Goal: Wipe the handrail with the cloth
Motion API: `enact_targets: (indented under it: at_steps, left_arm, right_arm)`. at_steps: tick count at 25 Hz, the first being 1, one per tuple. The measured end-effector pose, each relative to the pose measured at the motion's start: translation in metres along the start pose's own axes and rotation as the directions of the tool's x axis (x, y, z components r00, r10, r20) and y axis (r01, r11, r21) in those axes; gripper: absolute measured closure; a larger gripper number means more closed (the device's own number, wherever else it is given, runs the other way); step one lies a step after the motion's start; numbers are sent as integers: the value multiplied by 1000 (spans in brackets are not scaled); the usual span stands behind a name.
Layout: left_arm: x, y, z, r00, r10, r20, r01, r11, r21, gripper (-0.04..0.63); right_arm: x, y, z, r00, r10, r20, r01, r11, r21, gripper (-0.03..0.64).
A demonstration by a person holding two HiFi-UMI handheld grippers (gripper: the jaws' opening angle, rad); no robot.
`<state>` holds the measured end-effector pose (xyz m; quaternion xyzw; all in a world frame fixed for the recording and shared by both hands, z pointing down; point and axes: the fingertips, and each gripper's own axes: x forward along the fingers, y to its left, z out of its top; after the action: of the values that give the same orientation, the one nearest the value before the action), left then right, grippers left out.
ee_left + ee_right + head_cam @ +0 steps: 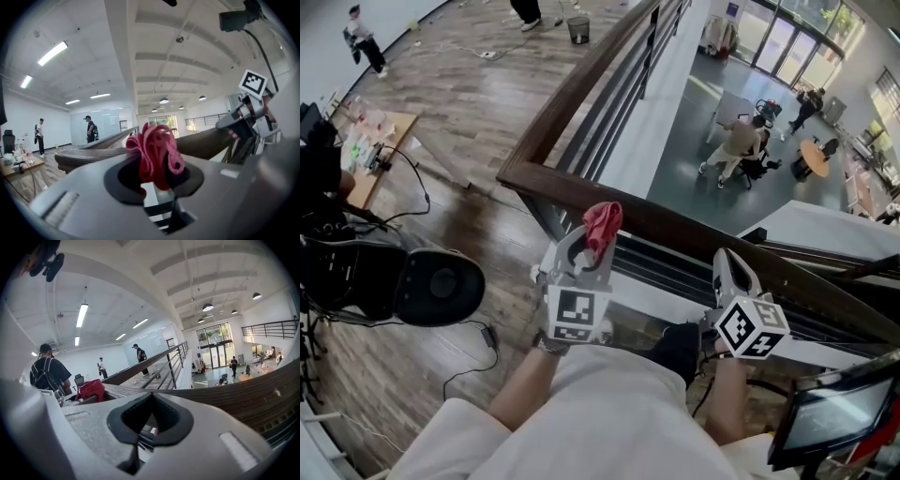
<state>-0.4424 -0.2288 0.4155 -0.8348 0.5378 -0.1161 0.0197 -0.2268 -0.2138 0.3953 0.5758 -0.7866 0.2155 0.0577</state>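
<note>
My left tool (584, 255) clamps the red cloth (603, 223) at the handrail (684, 228) just ahead. My right tool (728, 265) is closed and empty. I judge nearly all the wiping is left.

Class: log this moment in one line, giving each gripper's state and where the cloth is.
left gripper: shut on red cloth | cloth: at the handrail, contact unclear | right gripper: shut, empty, beside the handrail

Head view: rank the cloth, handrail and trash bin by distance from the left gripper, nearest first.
1. cloth: pinched in the jaws of the left gripper, at its tip.
2. handrail: just beyond the cloth, running across in front.
3. trash bin: far off on the wood floor, at the top of the picture.
</note>
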Motion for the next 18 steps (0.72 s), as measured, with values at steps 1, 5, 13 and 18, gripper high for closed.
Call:
enact_targets:
  at_steps: [1, 5, 13, 18]
  left_arm:
    - [0, -1, 0, 1000, 1, -1, -1, 1000, 10, 476]
    - [1, -4, 0, 1000, 11, 0, -11, 997, 81, 476]
    - [6, -5, -8, 999, 39, 19, -40, 998, 54, 476]
    - [8, -14, -3, 998, 56, 7, -56, 997, 47, 476]
  right_arm:
    - [-1, 1, -1, 1000, 1, 1, -1, 1000, 0, 614]
    - [-3, 4, -4, 1000, 2, 2, -2, 1000, -4, 615]
    - [-8, 0, -3, 1000, -16, 9, 17, 998, -65, 614]
    - [-14, -16, 2, 1000, -29, 9, 29, 998, -62, 614]
